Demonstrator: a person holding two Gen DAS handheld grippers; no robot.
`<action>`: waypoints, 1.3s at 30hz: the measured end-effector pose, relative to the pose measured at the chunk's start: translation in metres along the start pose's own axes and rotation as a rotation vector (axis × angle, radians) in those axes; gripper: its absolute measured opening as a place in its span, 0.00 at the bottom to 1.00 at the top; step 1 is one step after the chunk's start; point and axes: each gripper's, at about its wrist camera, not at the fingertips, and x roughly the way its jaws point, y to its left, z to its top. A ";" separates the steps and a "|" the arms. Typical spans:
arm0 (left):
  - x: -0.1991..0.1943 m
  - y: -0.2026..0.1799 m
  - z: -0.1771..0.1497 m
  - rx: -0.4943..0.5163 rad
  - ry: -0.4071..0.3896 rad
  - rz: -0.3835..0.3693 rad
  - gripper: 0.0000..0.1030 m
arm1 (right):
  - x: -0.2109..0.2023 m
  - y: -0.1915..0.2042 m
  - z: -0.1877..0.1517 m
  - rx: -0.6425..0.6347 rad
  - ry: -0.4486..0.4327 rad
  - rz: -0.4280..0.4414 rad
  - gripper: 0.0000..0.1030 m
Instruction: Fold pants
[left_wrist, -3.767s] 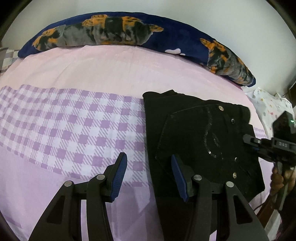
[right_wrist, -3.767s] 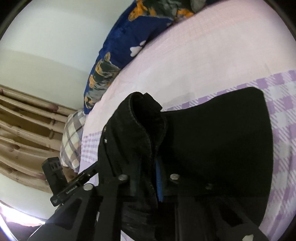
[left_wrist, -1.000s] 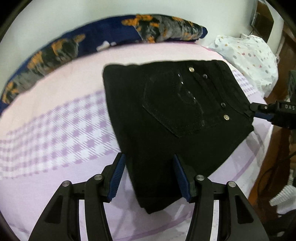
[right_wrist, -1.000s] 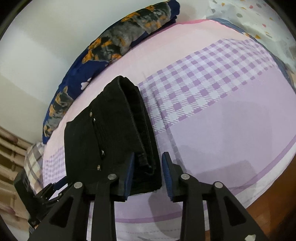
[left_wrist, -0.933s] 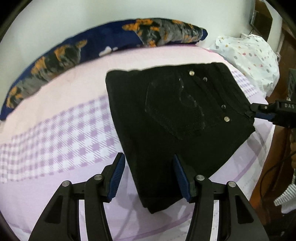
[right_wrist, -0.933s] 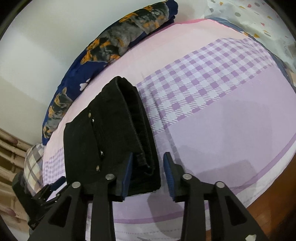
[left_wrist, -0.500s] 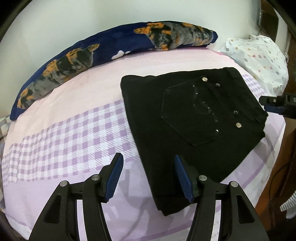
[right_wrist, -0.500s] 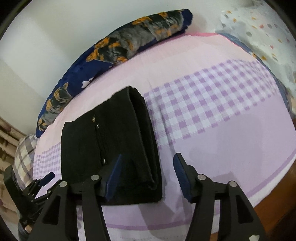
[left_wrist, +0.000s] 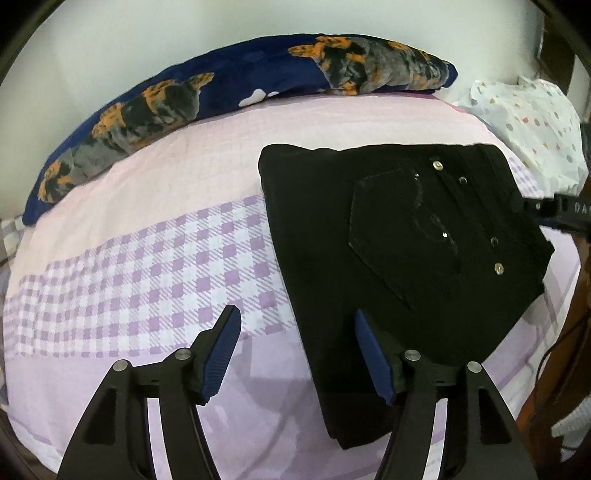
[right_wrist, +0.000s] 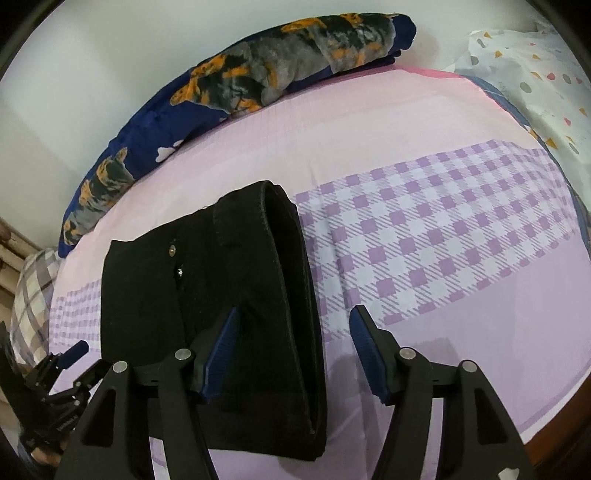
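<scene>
- Left gripper: jaws apart with nothing pressed between them, and they have just been opening; the left pad hangs over the checked band of the sheet, the right pad over the near left edge of the pants; the grip reads as let go.
- Pants: black, folded into a compact stack lying flat on the bed towards its right side and near edge; a back pocket and metal studs face up; in the right wrist view the thick rounded fold runs along the right side of the stack.
- Right gripper: jaws likewise apart and just opened wider; the fold edge of the pants lies below and between the pads, yet neither pad presses it.
- Step in hand, as a judgement: the fold looks finished and both tools are releasing; to do this well, lift each tool straight clear with the jaws kept wide, so that no pad drags the top layer or tips the stack towards the near edge of the bed.
- Surroundings, left to right: a checked pillow at the far left corner; a dark blue blanket with orange and grey figures along the wall; a white spotted cloth at the far right.
- Obstructions: none lie on the sheet close to the pants; the near edge of the bed is the only hazard, since the stack rests near it.
</scene>
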 end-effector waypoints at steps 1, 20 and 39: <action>0.001 0.003 0.001 -0.014 0.005 -0.014 0.63 | 0.002 -0.002 0.000 0.003 0.005 0.007 0.58; 0.035 0.049 0.006 -0.316 0.144 -0.411 0.64 | 0.019 -0.048 -0.002 0.077 0.146 0.323 0.60; 0.060 0.045 0.033 -0.311 0.101 -0.636 0.71 | 0.063 -0.032 0.031 0.001 0.274 0.625 0.58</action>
